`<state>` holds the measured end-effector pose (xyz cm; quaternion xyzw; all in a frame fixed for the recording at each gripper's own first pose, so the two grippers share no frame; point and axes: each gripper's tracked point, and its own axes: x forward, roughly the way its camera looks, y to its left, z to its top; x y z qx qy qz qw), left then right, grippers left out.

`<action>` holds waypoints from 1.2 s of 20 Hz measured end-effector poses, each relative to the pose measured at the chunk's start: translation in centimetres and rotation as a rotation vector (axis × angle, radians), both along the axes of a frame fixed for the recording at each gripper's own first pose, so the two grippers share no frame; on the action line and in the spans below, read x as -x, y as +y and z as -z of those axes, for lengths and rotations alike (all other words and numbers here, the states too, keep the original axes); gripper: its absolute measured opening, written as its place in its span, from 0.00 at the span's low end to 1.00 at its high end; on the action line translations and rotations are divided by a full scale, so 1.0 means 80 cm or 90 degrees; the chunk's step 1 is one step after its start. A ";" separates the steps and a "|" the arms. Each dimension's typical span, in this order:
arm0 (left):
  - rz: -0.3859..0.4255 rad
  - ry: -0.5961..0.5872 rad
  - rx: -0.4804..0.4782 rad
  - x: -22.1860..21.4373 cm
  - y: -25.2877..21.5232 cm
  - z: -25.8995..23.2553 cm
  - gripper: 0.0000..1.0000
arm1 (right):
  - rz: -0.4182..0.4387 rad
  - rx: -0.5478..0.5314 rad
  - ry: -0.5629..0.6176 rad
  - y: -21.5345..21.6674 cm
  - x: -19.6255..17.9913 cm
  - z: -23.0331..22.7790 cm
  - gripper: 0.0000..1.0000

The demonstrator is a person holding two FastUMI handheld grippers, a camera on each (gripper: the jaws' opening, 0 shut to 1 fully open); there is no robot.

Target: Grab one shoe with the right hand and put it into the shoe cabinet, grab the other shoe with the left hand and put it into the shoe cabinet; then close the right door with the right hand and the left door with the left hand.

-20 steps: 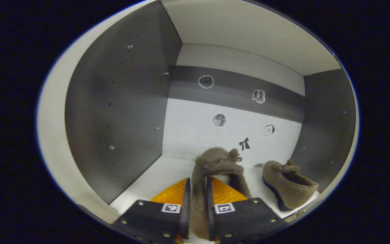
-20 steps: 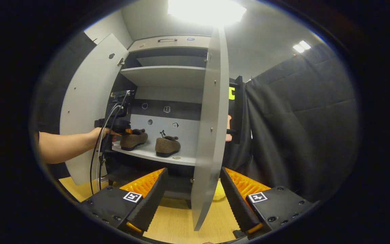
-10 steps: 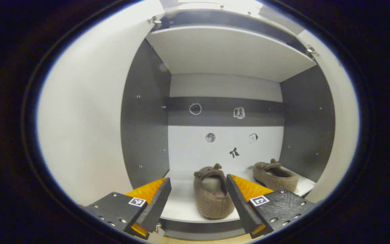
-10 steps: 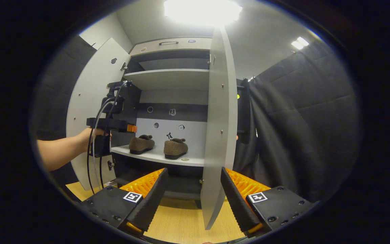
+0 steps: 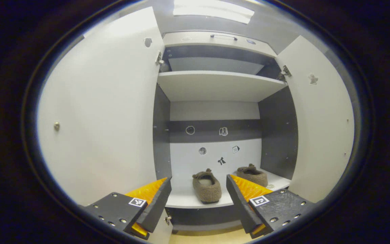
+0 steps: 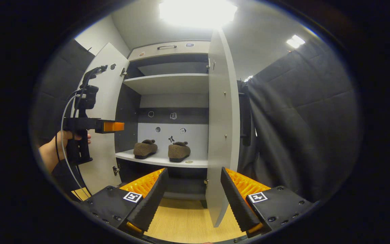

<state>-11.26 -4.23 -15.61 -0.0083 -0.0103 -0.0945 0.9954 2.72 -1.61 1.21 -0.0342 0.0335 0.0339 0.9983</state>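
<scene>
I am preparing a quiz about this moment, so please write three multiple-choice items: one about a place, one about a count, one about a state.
1. Where do the shoes stand?
A. on the floor
B. on the lower shelf of the shoe cabinet
C. on the top shelf

2. How many shoes are in the shoe cabinet?
A. one
B. two
C. three

3. How is the right door?
A. open
B. shut
C. removed

Answers: 1 B, both rest side by side on the lower shelf. 2 B, a pair shows in both views. 3 A, it stands swung out, with the right gripper open near its edge.
</scene>
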 end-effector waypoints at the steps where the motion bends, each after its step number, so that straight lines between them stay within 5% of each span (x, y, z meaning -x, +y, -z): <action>1: 0.005 -0.003 0.000 0.009 0.004 -0.005 1.00 | -0.002 0.002 -0.004 0.003 0.001 -0.003 0.98; 4: 0.013 -0.001 -0.008 0.041 0.016 -0.005 0.94 | -0.009 0.005 -0.016 0.011 0.000 -0.012 0.98; 11: -0.002 0.015 -0.017 0.125 0.058 0.030 1.00 | -0.030 -0.002 -0.027 0.031 0.001 -0.022 0.98; 22: -0.015 0.024 -0.041 0.181 0.102 0.065 0.94 | -0.037 -0.024 -0.008 0.030 0.004 -0.014 0.98; 24: -0.016 0.025 -0.035 0.183 0.106 0.068 1.00 | -0.017 -0.025 -0.002 0.012 0.002 -0.015 0.98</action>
